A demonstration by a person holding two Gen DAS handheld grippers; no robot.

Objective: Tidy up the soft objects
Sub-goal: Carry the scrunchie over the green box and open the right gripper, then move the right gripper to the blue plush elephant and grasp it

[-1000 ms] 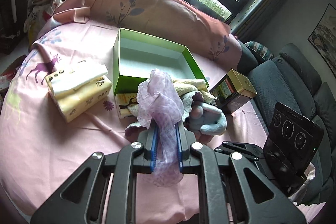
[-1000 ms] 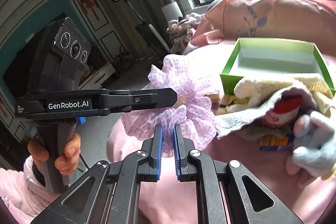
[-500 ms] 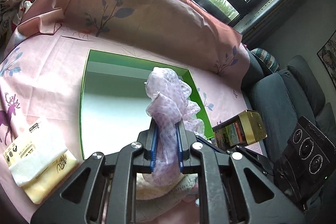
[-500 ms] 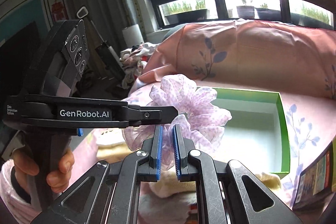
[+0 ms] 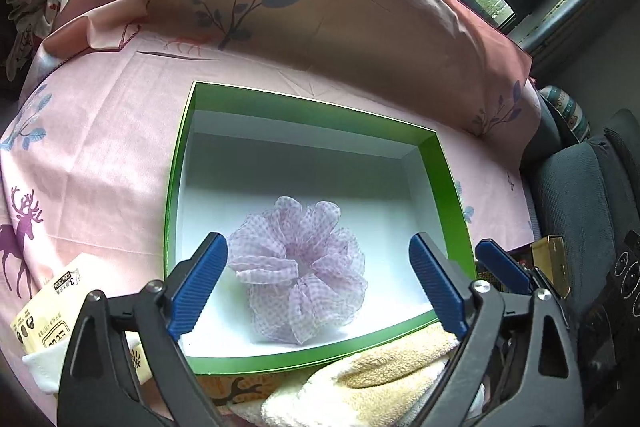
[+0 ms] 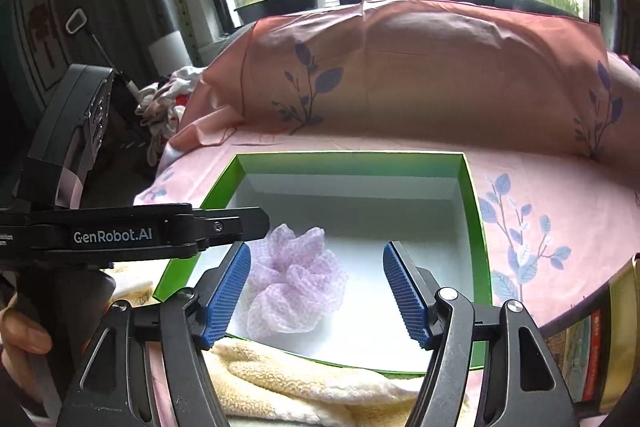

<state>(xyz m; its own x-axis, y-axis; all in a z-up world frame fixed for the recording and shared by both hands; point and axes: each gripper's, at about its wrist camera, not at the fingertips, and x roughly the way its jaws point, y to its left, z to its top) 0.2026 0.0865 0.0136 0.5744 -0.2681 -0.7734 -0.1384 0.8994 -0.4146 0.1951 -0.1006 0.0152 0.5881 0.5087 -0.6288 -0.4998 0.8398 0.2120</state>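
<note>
The left gripper (image 5: 318,283) has just been opening its jaws and now they stand wide apart, with nothing pressed between the blue pads; the right gripper (image 6: 316,293) has also just been opening and holds nothing. One lilac scrunchie (image 5: 300,269) lies free on the white floor of the one green box (image 5: 444,171), ahead of both pairs of fingers and below them, closer to the near wall than to the far one. Beyond the scrunchie and to its right side the box floor is bare up to the walls. The near green edge runs just under the fingertips. One cream towel (image 5: 384,383) lies against the outside of this near wall, beneath the grippers. Left of the left gripper is one yellow tissue pack (image 5: 44,319); right of the right gripper stands one gold tin (image 6: 600,339), outside the box.
</note>
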